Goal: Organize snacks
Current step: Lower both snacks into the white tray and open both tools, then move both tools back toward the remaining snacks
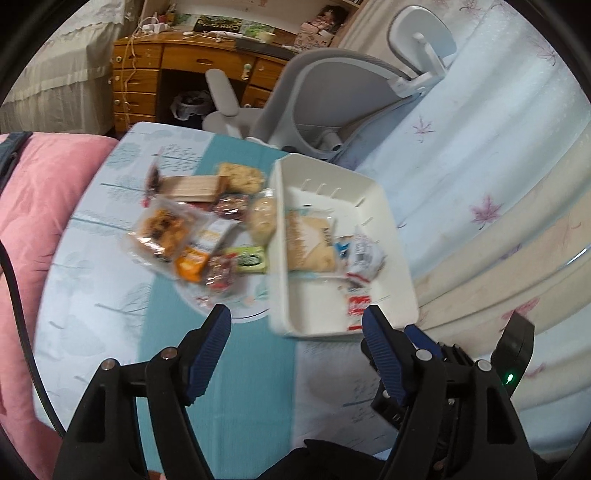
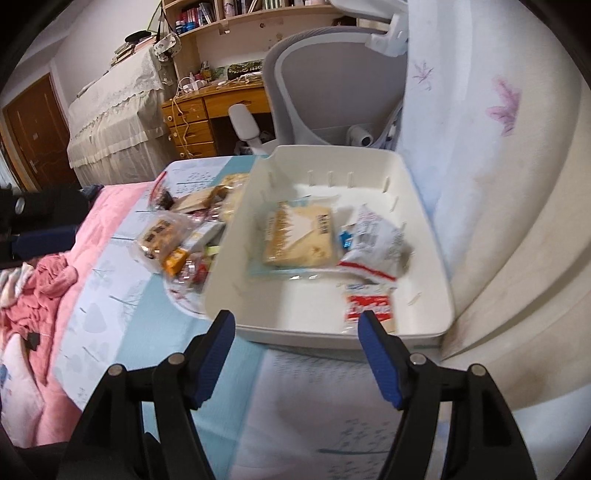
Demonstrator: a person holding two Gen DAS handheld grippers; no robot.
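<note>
Blue-padded left gripper (image 1: 297, 317) and right gripper (image 2: 297, 323) spread, empty, angled down, seemingly short of white bin (image 2: 332, 332).

Almost nothing could be read; both views were blurred. A dark box (image 1: 218, 24) on the far desk (image 1: 192, 61) carried pale lettering, too small to make out. In the white bin (image 1: 400, 258), a red-and-white packet (image 2: 367, 306) bore white script on its red band and a beige packet (image 2: 301, 236) had dark print along one edge, neither legible.
</note>
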